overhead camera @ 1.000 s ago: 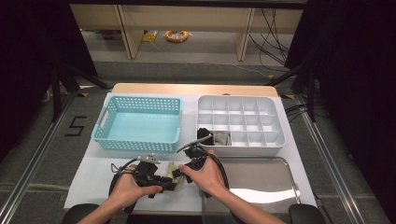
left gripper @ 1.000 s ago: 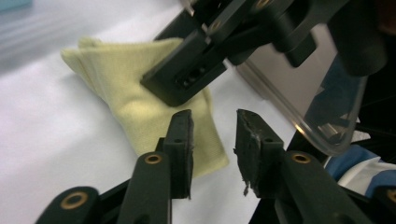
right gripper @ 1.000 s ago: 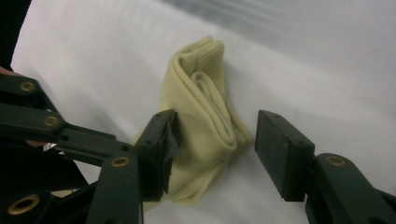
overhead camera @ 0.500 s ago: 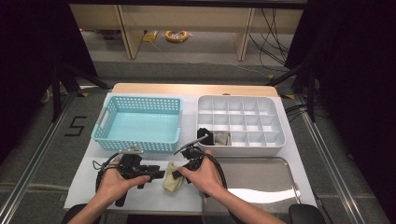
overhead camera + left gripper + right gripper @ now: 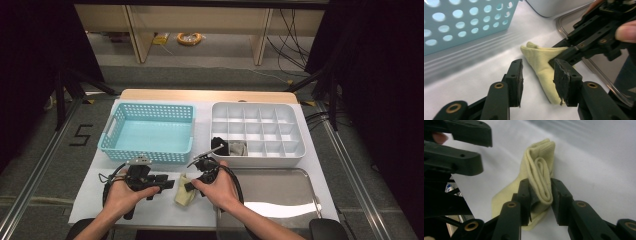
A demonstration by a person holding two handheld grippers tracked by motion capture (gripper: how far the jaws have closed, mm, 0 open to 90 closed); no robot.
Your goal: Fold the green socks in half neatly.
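The yellow sock [image 5: 184,195] lies folded on the white mat [image 5: 150,210], at 6 o'clock from the blue basket [image 5: 150,131]. The right gripper [image 5: 194,184] has just been closing and its jaws pinch the folded sock between them. The left gripper [image 5: 167,181], at 9 o'clock from the sock, has just been opening; its jaws stand apart with nothing between them. On the floor at 9 o'clock, black tape forms a "5" [image 5: 81,135].

A lab-like recording bay: black curtains [image 5: 30,75], floor marking "5" [image 5: 81,135], loose cables [image 5: 285,30], and a white-covered counter [image 5: 200,145].
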